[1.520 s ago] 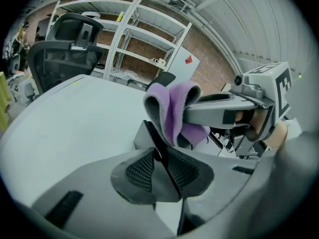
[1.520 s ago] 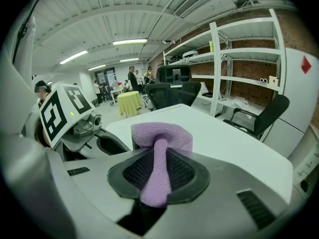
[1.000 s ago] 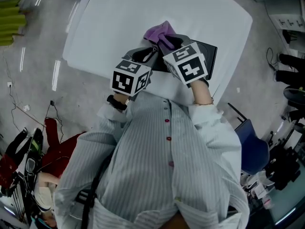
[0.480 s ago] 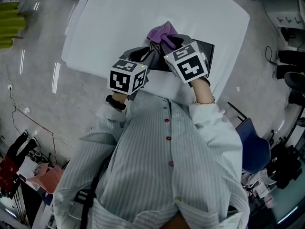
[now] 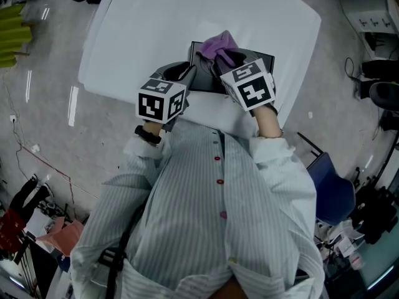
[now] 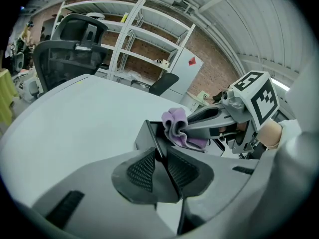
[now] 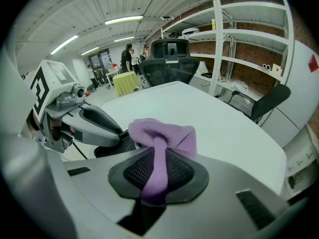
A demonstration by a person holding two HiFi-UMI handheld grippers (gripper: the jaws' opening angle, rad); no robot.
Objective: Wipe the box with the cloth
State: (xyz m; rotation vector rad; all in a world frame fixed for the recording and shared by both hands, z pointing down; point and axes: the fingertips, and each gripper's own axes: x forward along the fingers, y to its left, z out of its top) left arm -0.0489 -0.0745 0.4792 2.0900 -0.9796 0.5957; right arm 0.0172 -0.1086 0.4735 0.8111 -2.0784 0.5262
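Upper middle of the frame: white table (image 5: 156, 30), with dark box (image 5: 265, 61) near its lower edge. Left of centre, left gripper (image 6: 160, 156) clamped narrow on the box's thin wall (the left one). Just right of it, right gripper (image 7: 157, 166) pinching purple cloth (image 7: 162, 133), bunched over the box's upper left part.

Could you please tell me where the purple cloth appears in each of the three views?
Head view: cloth upper centre, just beyond the right gripper.
Left gripper view: cloth right of centre, above the box edge, held by the right gripper.
Right gripper view: cloth centre, pinched between its fingers.
Shared landmark: the white table.
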